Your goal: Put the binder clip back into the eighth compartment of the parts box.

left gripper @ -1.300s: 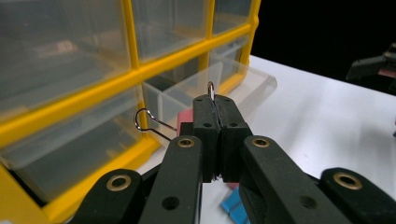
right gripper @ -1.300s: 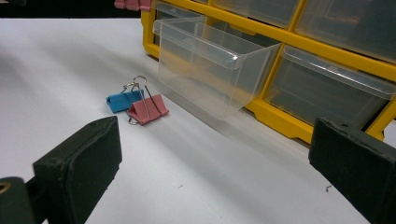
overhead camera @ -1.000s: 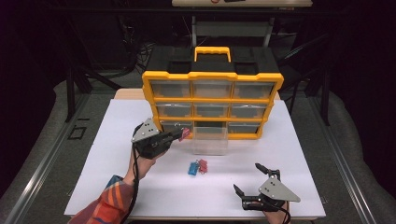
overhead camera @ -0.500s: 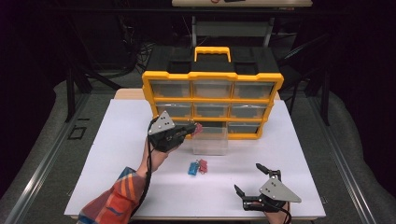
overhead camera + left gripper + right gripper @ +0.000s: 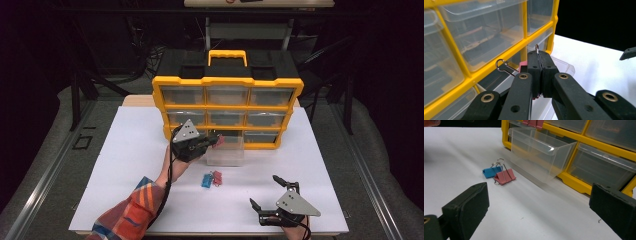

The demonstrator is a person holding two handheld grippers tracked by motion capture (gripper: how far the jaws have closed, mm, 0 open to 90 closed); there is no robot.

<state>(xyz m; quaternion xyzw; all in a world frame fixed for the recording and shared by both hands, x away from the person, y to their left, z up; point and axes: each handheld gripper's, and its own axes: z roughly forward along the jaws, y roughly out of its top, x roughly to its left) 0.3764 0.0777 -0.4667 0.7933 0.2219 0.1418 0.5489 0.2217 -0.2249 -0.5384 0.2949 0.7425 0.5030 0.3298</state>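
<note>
High view: left gripper (image 5: pixel 216 141) clamped on pink binder clip (image 5: pixel 219 141) above pulled-out clear drawer (image 5: pixel 226 156); bare white table (image 5: pixel 125 165) at left.
Left gripper view: jaws closed on clip, apparently over drawer rim.
Right gripper view: right gripper (image 5: pixel 541 212) spread wide, low over table; blue clip (image 5: pixel 491 172) and another pink clip (image 5: pixel 505 177) touching, near drawer.

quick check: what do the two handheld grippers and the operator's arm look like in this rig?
Both grippers are black, each topped by a grey three-cornered plate dotted with small holes. Left gripper: black jaws with brass-coloured rivets at the joints, and a black cable trailing down along the forearm. Right gripper: thick, blunt black pads. The left arm wears a plaid sleeve in orange, red and blue.
</note>
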